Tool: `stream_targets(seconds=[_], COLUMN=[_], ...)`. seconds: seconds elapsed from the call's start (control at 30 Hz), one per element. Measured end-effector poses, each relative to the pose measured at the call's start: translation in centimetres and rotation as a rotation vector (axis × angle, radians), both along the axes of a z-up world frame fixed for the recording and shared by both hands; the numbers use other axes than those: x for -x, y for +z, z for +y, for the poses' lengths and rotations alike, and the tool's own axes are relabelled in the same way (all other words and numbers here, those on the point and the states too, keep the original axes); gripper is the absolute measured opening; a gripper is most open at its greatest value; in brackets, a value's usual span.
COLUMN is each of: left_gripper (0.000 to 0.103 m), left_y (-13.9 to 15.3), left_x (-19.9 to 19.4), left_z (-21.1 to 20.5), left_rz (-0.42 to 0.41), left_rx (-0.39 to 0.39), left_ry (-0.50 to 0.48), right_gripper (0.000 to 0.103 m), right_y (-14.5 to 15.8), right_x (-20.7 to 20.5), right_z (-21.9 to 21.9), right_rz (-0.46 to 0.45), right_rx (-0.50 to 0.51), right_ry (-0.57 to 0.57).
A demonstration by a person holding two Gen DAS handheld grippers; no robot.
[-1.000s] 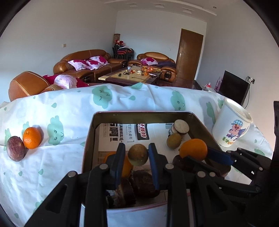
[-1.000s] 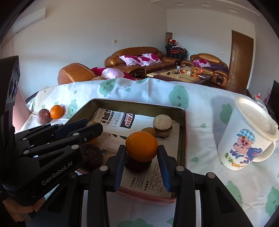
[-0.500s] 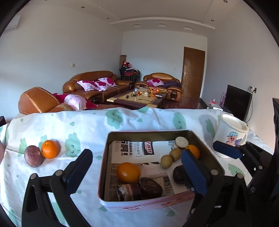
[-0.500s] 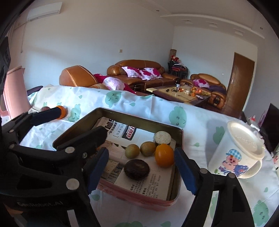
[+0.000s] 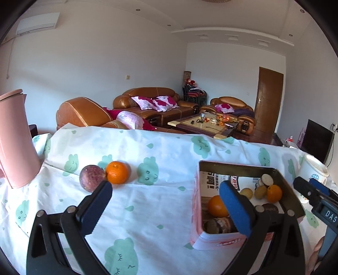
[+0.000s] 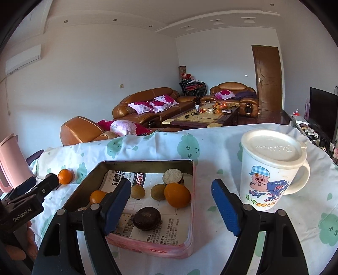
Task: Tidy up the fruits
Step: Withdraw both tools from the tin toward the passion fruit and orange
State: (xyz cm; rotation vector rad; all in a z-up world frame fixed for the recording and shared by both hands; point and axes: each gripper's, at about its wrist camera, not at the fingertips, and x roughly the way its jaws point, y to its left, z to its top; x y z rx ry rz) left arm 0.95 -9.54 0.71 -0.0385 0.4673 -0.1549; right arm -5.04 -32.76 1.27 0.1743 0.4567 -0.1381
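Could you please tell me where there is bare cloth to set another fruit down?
Free patches: the cloth between the loose orange and the tin, and between the tin and the mug. Crowded: the tin's far right corner, and beside the purple fruit touching that orange.

We saw both views in soft, even daylight, probably from a window behind us. The white wall [image 5: 101, 69] looked bright but not blown out. Fruits threw short, faint shadows on the tablecloth [image 5: 160, 201]. Fisheye bending curved the ceiling [image 6: 190, 19], and black vignetting filled the corners. Focus stayed sharp throughout.
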Motion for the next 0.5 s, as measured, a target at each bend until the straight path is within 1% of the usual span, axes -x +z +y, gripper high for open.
stream_targets(seconds=[0.23,0.5], left_gripper=[0.103,0.103], left_y=[-0.3,-0.3], left_x=[0.0,0.3], left_z=[0.7,1.3], left_rz=[0.023,0.028], left_rx=[-0.006,-0.013], left_ry=[0.002,-0.015], right_gripper=[0.080,0.080], right_y=[0.3,0.3], right_x=[0.4,1.4], right_z=[0.9,1.1], right_rz=[-0.014,-0.023], right_rx=[0.049,0.011], right_ry=[-0.066,-0.141])
